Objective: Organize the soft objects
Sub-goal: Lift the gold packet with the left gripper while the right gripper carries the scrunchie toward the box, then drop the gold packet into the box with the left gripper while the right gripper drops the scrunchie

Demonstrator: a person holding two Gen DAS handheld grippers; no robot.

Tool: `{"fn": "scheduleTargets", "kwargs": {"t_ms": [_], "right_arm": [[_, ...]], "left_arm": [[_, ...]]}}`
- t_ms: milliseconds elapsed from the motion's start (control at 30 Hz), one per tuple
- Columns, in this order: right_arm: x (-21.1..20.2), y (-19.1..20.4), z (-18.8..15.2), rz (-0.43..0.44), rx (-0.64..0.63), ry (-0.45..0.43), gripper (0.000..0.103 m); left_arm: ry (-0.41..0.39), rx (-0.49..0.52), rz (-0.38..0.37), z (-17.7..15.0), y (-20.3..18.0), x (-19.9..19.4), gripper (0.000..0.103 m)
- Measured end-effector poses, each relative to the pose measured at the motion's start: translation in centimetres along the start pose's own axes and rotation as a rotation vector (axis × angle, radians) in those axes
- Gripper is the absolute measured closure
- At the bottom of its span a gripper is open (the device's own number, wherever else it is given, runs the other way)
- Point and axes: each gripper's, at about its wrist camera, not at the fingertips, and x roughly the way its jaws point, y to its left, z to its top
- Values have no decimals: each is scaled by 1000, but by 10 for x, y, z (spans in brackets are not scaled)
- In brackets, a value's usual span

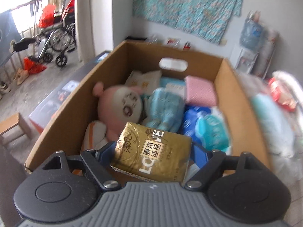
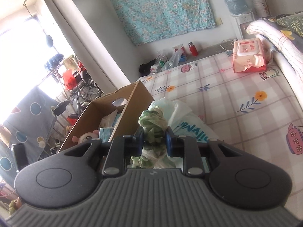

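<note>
My left gripper (image 1: 151, 149) is shut on a gold tissue pack (image 1: 151, 151) and holds it above the near end of the cardboard box (image 1: 75, 102). Inside the box lie a pink plush toy (image 1: 117, 106), a light blue cloth (image 1: 166, 107), a pink folded cloth (image 1: 200, 90), blue packs (image 1: 204, 128) and white tissue packs (image 1: 144, 79). My right gripper (image 2: 154, 138) is shut on a green and white cloth (image 2: 153, 121), held over the bed beside the box's right wall (image 2: 130, 111). A white plastic bag (image 2: 187, 121) lies just behind the cloth.
A pink wet-wipe pack (image 2: 248, 56) lies on the checked mattress (image 2: 227, 94) near a folded quilt (image 2: 274, 36). A water dispenser (image 2: 234, 0) and a red flask (image 2: 193, 49) stand by the wall. A wheelchair (image 1: 56, 37) and a wooden stool (image 1: 13, 126) stand left of the box.
</note>
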Motion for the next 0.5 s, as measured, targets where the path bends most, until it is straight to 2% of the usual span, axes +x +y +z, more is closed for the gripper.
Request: {"fn": "scheduleTargets", "kwargs": {"t_ms": [67,167,500], "right_arm": [[0,2,-1,-6,-2,6,81],[2,2,1,-16,-5,14,81],[14,9,7,9,-19,40,81]], "left_arm": [[46,-13,13,-6,4,8,18],[50,-52,-9,-12,14,7,17],[-41,-118,-21,-12,31,-18,16]]}}
